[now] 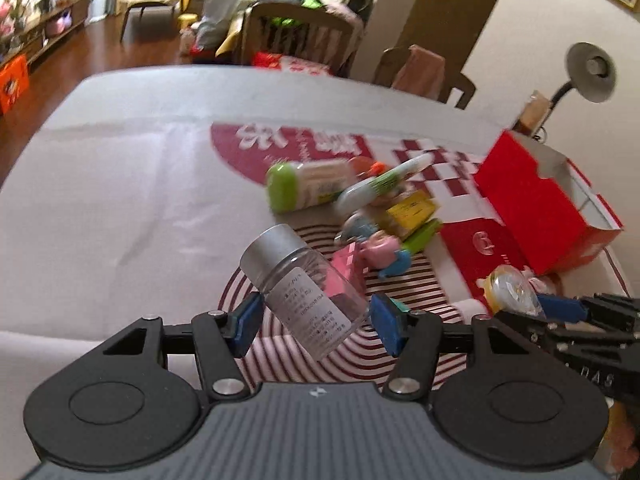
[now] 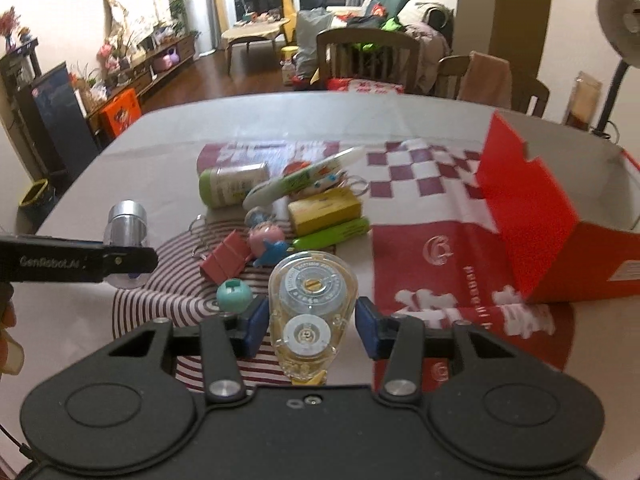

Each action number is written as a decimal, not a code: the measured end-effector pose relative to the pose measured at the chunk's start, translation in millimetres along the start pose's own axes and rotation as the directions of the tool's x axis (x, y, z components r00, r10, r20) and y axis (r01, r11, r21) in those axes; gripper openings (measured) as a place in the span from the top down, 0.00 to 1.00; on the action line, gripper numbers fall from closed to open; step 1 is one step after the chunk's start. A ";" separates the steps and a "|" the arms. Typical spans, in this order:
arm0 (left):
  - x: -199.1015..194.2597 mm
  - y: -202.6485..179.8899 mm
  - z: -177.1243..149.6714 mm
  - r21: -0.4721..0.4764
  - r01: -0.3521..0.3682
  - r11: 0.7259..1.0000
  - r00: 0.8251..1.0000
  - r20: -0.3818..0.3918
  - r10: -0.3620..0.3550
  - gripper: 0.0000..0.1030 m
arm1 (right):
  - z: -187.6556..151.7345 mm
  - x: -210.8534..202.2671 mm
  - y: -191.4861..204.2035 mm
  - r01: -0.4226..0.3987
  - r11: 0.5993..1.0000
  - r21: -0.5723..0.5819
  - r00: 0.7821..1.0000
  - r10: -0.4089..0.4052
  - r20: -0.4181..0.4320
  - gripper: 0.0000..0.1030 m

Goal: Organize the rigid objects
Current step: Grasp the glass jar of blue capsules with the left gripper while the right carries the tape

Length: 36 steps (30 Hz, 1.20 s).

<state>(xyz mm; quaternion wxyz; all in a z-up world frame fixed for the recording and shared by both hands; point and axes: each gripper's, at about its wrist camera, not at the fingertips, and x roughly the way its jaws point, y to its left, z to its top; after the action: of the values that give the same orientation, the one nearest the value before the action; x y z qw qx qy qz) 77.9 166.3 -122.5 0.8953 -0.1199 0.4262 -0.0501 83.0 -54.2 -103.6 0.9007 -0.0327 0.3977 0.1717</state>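
Note:
My left gripper [image 1: 314, 322] is shut on a clear bottle with a silver cap [image 1: 304, 288] and holds it tilted above the table; the bottle also shows in the right wrist view [image 2: 127, 220]. My right gripper [image 2: 312, 320] is shut on a clear correction tape dispenser [image 2: 310, 312], also visible in the left wrist view [image 1: 512, 290]. A pile lies on the cloth: a green-capped bottle [image 2: 232, 186], a white-green pen [image 2: 304, 180], a yellow box [image 2: 324, 208], a green marker [image 2: 332, 236], a pig figure [image 2: 266, 240], a red binder clip [image 2: 224, 260] and a teal ball [image 2: 235, 295].
An open red box [image 2: 560, 216] stands at the right, also seen in the left wrist view [image 1: 536, 200]. A patterned red-white cloth [image 2: 420, 176] covers the grey table [image 2: 240, 120]. Chairs [image 2: 368, 56] and a desk lamp [image 2: 620, 28] stand behind.

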 end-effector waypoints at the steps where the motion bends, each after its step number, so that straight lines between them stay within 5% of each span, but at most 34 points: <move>1: -5.2 -5.2 2.5 0.011 0.007 1.000 1.000 0.005 -0.007 0.43 | 2.5 -4.8 -3.1 0.001 1.000 -0.001 1.000 -0.001 0.006 0.55; 10: -27.9 -56.5 29.5 0.071 0.062 0.996 0.997 0.037 -0.065 0.43 | 28.8 -36.5 -56.4 0.017 1.000 -0.013 0.999 -0.017 0.043 0.55; 22: -7.2 -153.9 70.5 0.191 0.130 0.973 0.987 0.066 -0.145 0.47 | 59.8 -34.6 -152.2 0.034 0.999 0.011 0.998 -0.035 0.060 0.55; 27: 18.9 -161.7 67.1 0.195 0.089 0.977 0.995 0.032 -0.097 0.47 | 65.8 -32.3 -186.4 0.028 0.999 0.032 0.998 -0.030 0.062 0.55; 34: 81.9 -150.7 35.6 0.202 0.028 0.979 0.990 -0.140 0.001 0.47 | 70.5 -31.4 -217.8 0.009 0.999 0.039 0.998 -0.012 0.060 0.55; 36: 96.3 -143.1 28.7 0.183 0.000 0.983 0.986 -0.163 0.030 0.38 | 71.4 -31.1 -225.6 0.006 0.999 0.041 0.998 -0.009 0.060 0.55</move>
<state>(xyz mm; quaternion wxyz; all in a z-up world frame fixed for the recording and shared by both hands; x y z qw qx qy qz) 162.8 14.5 -140.5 0.8644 -0.0298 0.4934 -0.0919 189.6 -260.9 -49.8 0.9133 -0.0106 0.3739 0.1611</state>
